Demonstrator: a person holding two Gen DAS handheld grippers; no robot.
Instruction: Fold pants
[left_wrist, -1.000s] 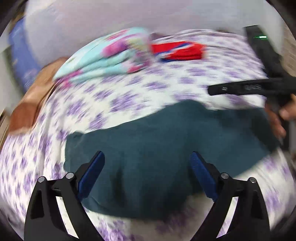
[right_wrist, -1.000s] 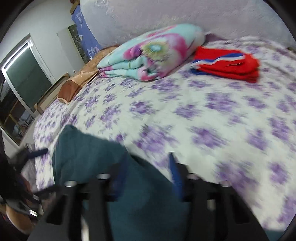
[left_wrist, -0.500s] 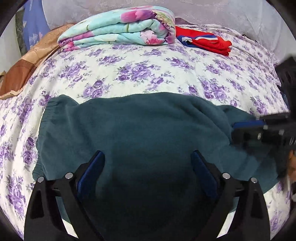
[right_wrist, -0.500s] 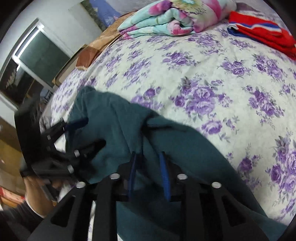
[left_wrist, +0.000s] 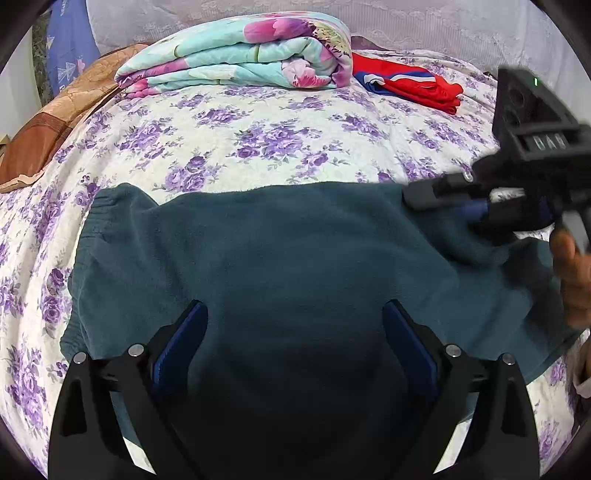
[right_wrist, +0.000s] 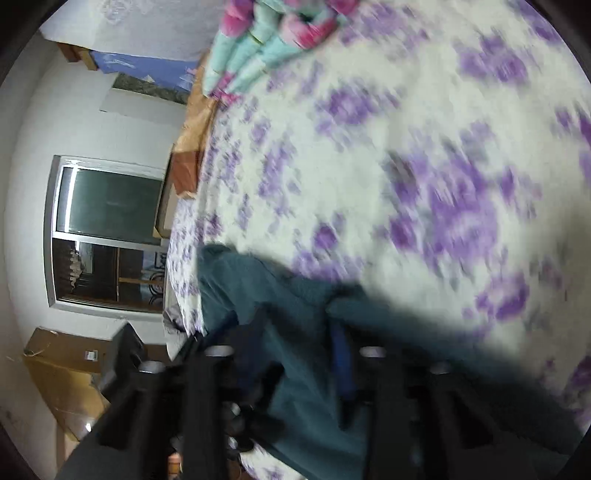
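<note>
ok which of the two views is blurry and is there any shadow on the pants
Left wrist view: sharp, with fisheye bending at the edges; a dark shadow lies on the teal pants between the open fingers of the left gripper. Right wrist view: smeared by motion, the floral bedsheet streaked and the right gripper soft; the window stays fairly crisp.

We see the left wrist view sharp and evenly lit, fisheye bending its edges; a dark shadow pools on the pants (left_wrist: 295, 258); the right wrist view smears with motion blur across the bedsheet (right_wrist: 424, 166).
</note>
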